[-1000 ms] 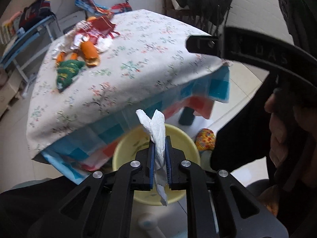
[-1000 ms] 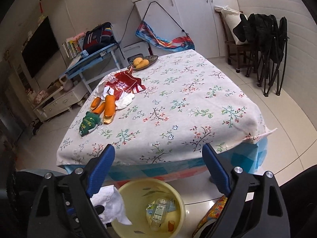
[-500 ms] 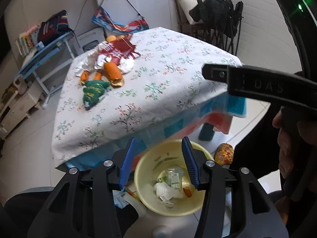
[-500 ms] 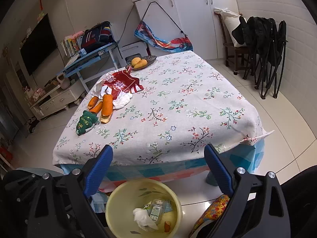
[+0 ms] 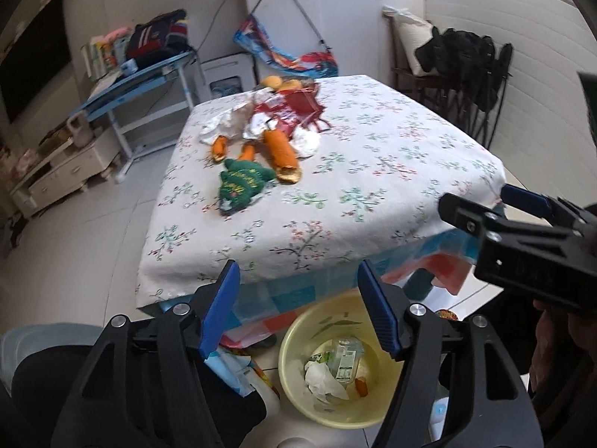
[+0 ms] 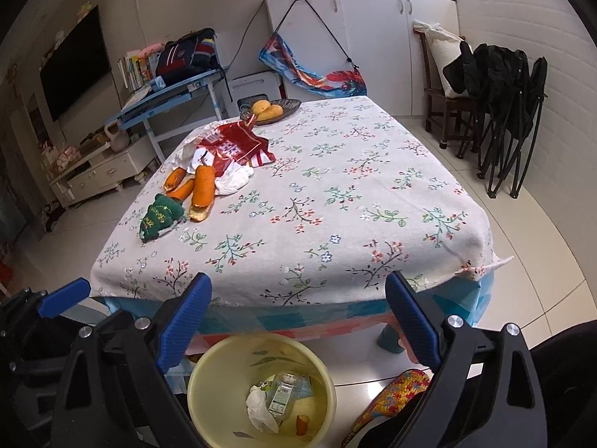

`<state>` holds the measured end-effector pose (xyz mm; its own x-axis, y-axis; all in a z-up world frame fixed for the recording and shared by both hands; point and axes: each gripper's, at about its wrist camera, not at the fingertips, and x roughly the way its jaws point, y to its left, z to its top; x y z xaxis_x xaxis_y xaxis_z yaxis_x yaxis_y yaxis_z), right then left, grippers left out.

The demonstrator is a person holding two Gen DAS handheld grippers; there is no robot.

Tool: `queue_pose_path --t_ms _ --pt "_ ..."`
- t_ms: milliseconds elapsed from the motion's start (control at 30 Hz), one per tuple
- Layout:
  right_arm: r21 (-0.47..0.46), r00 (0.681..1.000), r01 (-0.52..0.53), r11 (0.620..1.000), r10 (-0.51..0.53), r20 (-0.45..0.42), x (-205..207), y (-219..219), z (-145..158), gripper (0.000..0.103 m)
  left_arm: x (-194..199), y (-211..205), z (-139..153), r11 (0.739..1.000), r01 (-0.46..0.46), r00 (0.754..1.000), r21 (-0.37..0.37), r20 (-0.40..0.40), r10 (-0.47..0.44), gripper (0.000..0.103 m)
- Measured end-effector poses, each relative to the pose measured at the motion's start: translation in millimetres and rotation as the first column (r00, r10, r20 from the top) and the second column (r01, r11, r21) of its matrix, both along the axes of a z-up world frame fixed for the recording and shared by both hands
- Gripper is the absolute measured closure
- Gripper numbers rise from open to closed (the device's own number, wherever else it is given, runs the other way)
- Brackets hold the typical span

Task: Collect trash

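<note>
**A:** Status on the left hand-held gripper (image 5: pixel 296 306)?

**B:** Released. Its jaws have just been opening and nothing sits between them. The white tissue (image 5: pixel 322 377) lies in the yellow basin (image 5: pixel 298 339) on the floor, just below the near edge of the worktop (image 5: pixel 391 171), beside a small clear bottle (image 5: pixel 345 360) and an orange scrap (image 5: pixel 361 386).

**A:** Right one?

**B:** The right hand-held gripper (image 6: pixel 298 317) is spread wide and empty. It hangs over the basin (image 6: pixel 201 373) and points toward the worktop (image 6: pixel 335 194).

**A:** What is left to collect?

**B:** A cluster on the far left part of the worktop: orange peels (image 5: pixel 280 153), a green pouch (image 5: pixel 240 184), crumpled white wrappers (image 5: pixel 224 125) and a red bag (image 5: pixel 298 106). In the right wrist view the peels (image 6: pixel 201 186) and the pouch (image 6: pixel 160 218) lie nearest the front edge, with the red bag (image 6: pixel 235 147) behind them. The fruit in the dish (image 6: pixel 270 108) is probably not trash.

**A:** Key geometry for the next reach?

**B:** The cluster lies ahead, above and left of both grippers. The left hand looks the nearer one. The big peel's long axis runs roughly away from the camera, so the jaws would likely close across its short width.

**A:** Risk?

**B:** The pile is tight; a grab could catch a neighbour or snag the cloth.
</note>
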<state>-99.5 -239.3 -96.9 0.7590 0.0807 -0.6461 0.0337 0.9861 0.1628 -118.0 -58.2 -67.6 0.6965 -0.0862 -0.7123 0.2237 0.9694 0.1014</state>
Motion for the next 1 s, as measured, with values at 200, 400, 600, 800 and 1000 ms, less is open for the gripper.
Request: queue_pose_path --t_ms 200,400,600,800,1000 --pt "-0.002 1.0 -0.015 1.0 0.015 -0.003 4.4 6.5 -1.0 0.012 10.9 13.5 0.6 0.997 -0.063 0.997 -0.041 -0.036 0.061 0.039" --pt "0.006 1.0 -0.025 1.0 0.025 -0.008 8.5 9.3 -1.6 0.012 19.0 20.9 -1.2 0.992 -0.107 0.993 -0.06 -0.062 0.103 0.038" --pt "0.019 0.999 -0.028 0.999 0.029 -0.026 13.4 11.9 -4.3 0.012 23.9 25.4 -1.1 0.989 -0.139 0.988 -0.057 -0.073 0.135 0.034" --pt "0.009 0.998 -0.037 0.999 0.037 -0.054 19.7 17.3 -6.6 0.012 28.6 29.4 -1.0 0.984 -0.169 0.983 -0.046 -0.083 0.165 0.03" --pt "-0.003 0.996 -0.04 0.999 0.04 -0.074 25.3 21.5 -8.2 0.011 34.4 29.4 -4.1 0.988 -0.139 0.983 -0.07 -0.127 0.13 0.03"
